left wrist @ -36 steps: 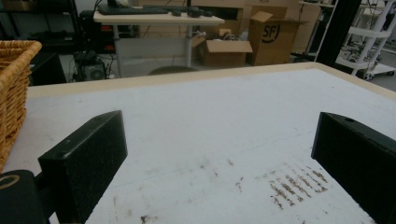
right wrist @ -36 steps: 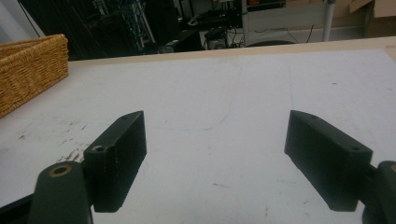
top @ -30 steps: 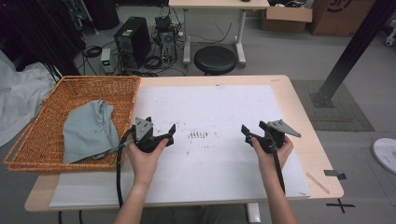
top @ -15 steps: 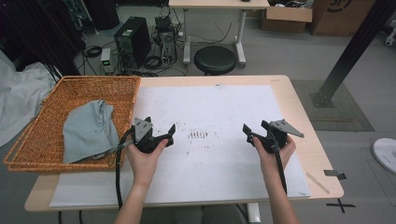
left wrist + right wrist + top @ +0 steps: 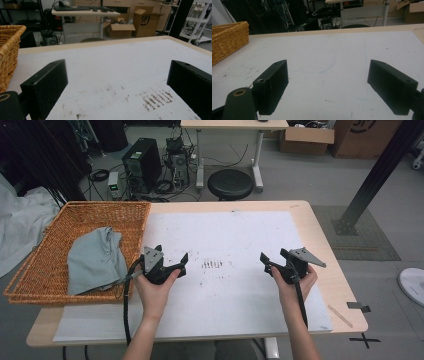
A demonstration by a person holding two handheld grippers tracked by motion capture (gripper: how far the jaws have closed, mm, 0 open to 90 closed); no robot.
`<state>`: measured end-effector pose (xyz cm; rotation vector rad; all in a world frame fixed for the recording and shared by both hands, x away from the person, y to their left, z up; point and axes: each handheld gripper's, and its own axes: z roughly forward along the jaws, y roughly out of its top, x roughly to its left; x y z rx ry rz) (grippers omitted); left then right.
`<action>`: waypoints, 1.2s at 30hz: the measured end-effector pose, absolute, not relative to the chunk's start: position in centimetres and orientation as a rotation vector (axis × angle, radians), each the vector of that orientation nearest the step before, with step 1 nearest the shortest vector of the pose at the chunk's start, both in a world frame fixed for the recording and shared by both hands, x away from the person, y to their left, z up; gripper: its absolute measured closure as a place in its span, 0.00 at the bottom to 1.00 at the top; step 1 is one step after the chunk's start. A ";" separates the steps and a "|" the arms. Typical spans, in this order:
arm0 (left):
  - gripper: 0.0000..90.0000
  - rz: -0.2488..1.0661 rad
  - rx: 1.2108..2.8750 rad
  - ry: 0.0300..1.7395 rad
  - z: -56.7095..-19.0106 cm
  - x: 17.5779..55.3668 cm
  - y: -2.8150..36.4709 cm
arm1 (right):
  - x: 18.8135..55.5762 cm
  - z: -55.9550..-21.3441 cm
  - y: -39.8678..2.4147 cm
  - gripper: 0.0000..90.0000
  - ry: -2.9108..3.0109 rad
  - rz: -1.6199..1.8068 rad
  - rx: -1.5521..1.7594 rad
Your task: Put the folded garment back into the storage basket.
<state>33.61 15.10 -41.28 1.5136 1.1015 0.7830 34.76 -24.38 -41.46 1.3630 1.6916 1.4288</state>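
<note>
Counter point(image 5: 320, 227): light wood top, most of it covered by a white sheet point(image 5: 240, 240) marked with scuffs and a small patch of dark streaks point(image 5: 212, 264) near the middle.

Basket point(image 5: 47, 270): orange wicker, rectangular, standing on the left end of the counter, its right wall overlapping the edge of the white sheet. Its woven corner also appears at the left of both gripper views.

Cloth point(image 5: 95, 260): grey-green, crumpled, lying inside the basket toward its right side, untouched by either tool.

Left hand-held gripper point(image 5: 172, 262): black, held in the person's left hand just above the white sheet, just right of the basket and near the cloth. Jaws spread wide, nothing between them; in the left gripper view, bare sheet and the dark streaks lie in the gap.

Right hand-held gripper point(image 5: 272, 257): black, with a grey three-cornered plate on top, held in the right hand over the right part of the sheet, well apart from the basket. Jaws spread wide and empty; bare sheet shows between them in the right gripper view.
</note>
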 end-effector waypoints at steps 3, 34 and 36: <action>0.04 0.779 1.519 1.103 -41.4 33.6 15.0 | 34.8 -41.5 -24.5 0.19 1.692 1.428 1.367; 0.04 0.777 1.534 1.101 -41.6 33.7 14.9 | 34.7 -41.6 -24.6 0.19 1.693 1.427 1.374; 0.04 0.779 1.534 1.104 -41.6 33.7 14.9 | 34.7 -41.6 -24.6 0.19 1.692 1.426 1.374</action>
